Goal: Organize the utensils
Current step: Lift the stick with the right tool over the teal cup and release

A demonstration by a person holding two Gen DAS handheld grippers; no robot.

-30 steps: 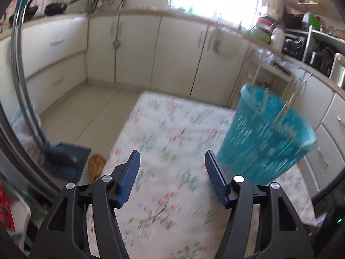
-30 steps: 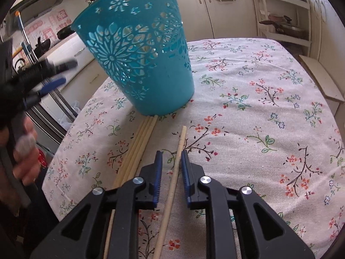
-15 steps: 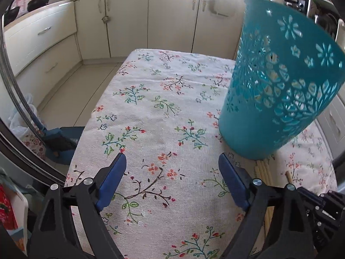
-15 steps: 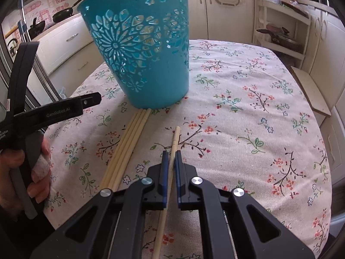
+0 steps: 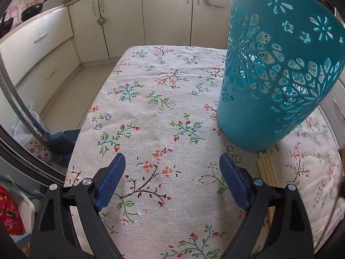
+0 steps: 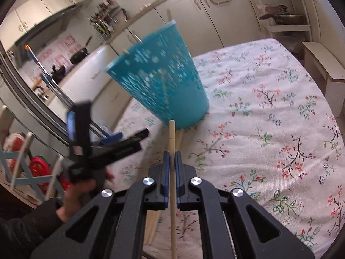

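The tabletop (image 5: pixel 151 118) is covered with a white cloth printed with small flowers, and it fills most of both views. On it stands the teal basket (image 5: pixel 269 82), a tall plastic holder with flower-shaped cut-outs in its wall. In the left wrist view it is at about 2 o'clock from the left claw; in the right wrist view (image 6: pixel 163 82) it is blurred and lies at about 12 o'clock, just beyond the stick's tip. Some thin handles rise above its rim, but they are too blurred to name.

The left claw (image 5: pixel 172 168) is released, with its blue pads wide apart and only the cloth between them. It hangs above the tabletop near the basket's foot. A person's hand holds it, seen at about 9 o'clock in the right wrist view (image 6: pixel 101 149).

The right claw (image 6: pixel 172 159) is clenched on a wooden stick (image 6: pixel 172 146), which runs straight between the pads and points toward the basket.

A small bundle of wooden sticks (image 5: pixel 266 168) lies flat on the cloth, with one end touching the basket's base, at about 3 o'clock from the left claw.
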